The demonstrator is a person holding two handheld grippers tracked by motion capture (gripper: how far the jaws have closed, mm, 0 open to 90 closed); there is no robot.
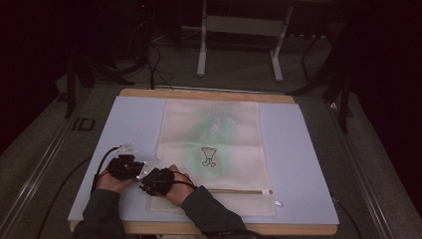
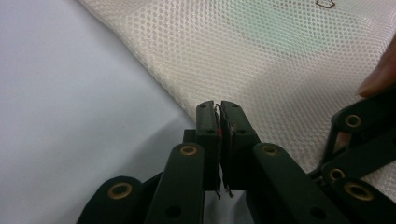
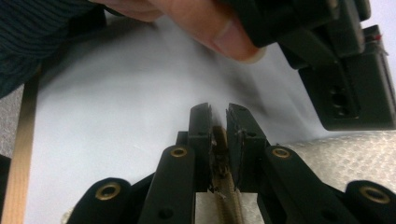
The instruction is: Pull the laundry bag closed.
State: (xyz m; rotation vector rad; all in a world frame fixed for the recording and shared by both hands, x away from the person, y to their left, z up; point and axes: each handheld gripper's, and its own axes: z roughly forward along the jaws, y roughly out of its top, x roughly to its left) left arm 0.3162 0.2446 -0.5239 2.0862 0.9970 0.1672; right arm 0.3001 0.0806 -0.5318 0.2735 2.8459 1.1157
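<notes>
My right gripper (image 3: 218, 122) at near-left corner of mesh laundry bag (image 1: 214, 144), jaws clamped on its tan zipper band (image 3: 229, 196); my left gripper (image 2: 219, 119) just beside, jaws together at bag's left edge, whether pinching mesh I cannot tell; bag flat mid-mat; bare blue mat (image 1: 132, 124) left, right; wooden table edge (image 1: 204, 93) beyond.

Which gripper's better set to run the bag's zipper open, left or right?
Right, probably. The right gripper has its jaws astride the zipper at the mesh bag's near-left corner. The left gripper is shut, empty, at the bag's side edge.
</notes>
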